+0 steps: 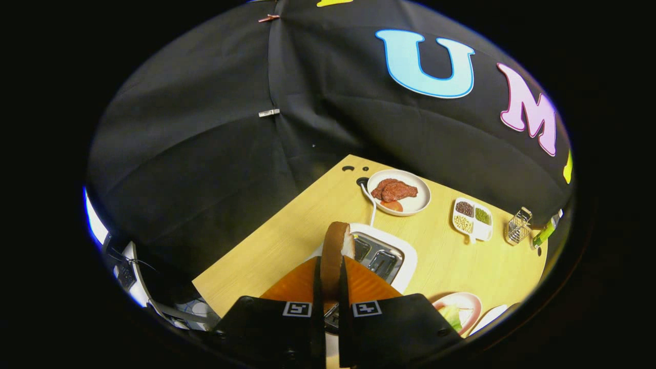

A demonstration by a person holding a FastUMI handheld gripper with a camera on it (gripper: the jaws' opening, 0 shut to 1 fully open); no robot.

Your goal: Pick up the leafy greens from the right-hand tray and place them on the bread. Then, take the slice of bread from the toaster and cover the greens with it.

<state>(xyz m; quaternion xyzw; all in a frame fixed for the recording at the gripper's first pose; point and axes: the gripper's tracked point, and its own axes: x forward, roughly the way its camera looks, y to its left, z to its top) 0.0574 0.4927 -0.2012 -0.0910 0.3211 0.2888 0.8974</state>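
A slice of bread stands on edge between my two fingers, its brown crust toward me and a bit of white crumb showing. My gripper is shut on it, holding it above the white toaster, whose metal slots lie just beyond the fingers. To the right of my fingers, a pink plate holds leafy greens; whether bread lies under them is hidden.
The yellow wooden table carries a white plate with brown meat at the back, a small divided dish of beans and a wire basket to the right. A white cable runs from the toaster. Another white plate edge sits beside the pink plate.
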